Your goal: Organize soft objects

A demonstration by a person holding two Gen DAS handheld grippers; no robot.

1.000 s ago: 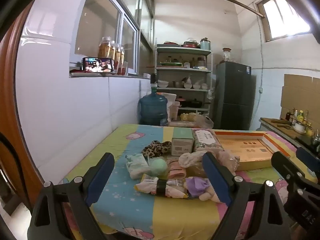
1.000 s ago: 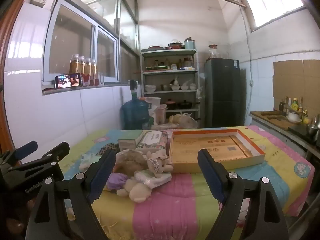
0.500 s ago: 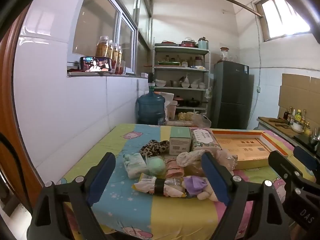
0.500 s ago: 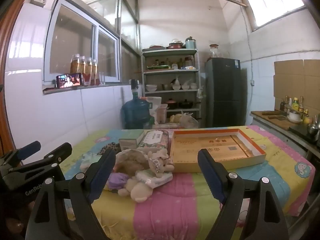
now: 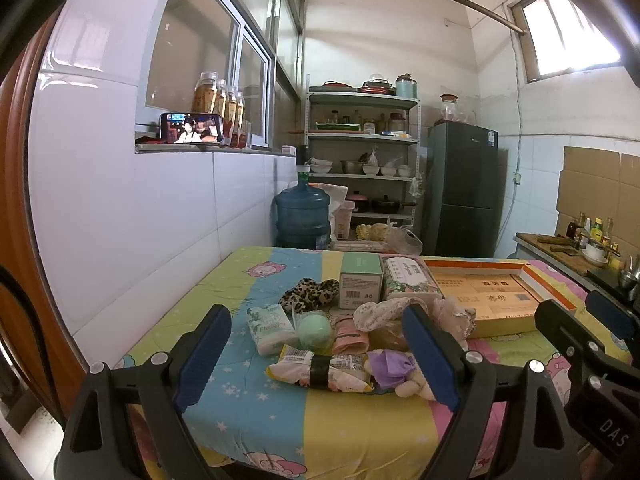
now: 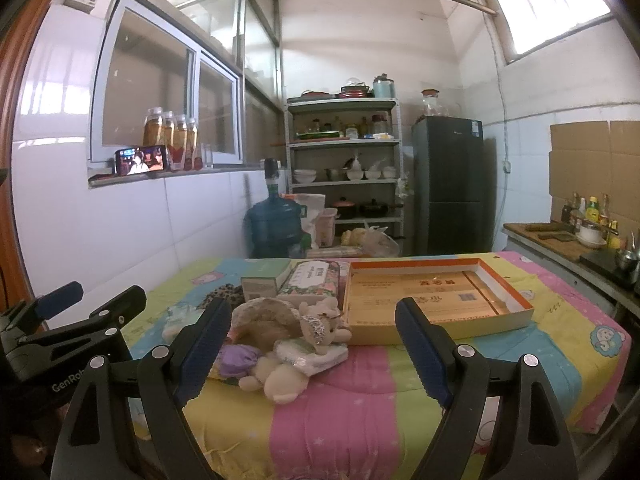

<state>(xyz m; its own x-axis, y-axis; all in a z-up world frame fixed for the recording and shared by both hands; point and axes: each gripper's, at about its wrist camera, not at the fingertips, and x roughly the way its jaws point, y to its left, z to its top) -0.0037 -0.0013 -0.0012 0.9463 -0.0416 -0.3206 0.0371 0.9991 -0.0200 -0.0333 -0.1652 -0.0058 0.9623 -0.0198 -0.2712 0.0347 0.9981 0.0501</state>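
A heap of soft things lies on the striped tablecloth (image 5: pixel 248 412): a leopard scrunchie (image 5: pixel 308 290), a tissue pack (image 5: pixel 271 328), a green ball (image 5: pixel 315 327), a wrapped packet (image 5: pixel 320 369), and a purple-dressed plush toy (image 6: pixel 264 368). A small bear (image 6: pixel 320 322) sits on the pile. Behind stand a mint box (image 5: pixel 359 282) and a floral tissue pack (image 6: pixel 314 278). An orange-rimmed shallow box (image 6: pixel 436 298) lies to the right. My left gripper (image 5: pixel 316 354) hangs open before the heap, holding nothing. My right gripper (image 6: pixel 310 354) is open too, short of the toys.
A blue water jug (image 5: pixel 302 216), a metal shelf rack (image 5: pixel 360 160) and a dark fridge (image 5: pixel 460 192) stand beyond the table. A tiled wall (image 5: pixel 120 216) runs along the left. A counter with bottles (image 6: pixel 580 232) is on the right.
Both cameras have drifted slightly, the left view rising a little. Nothing on the table has moved and both grippers stay open.
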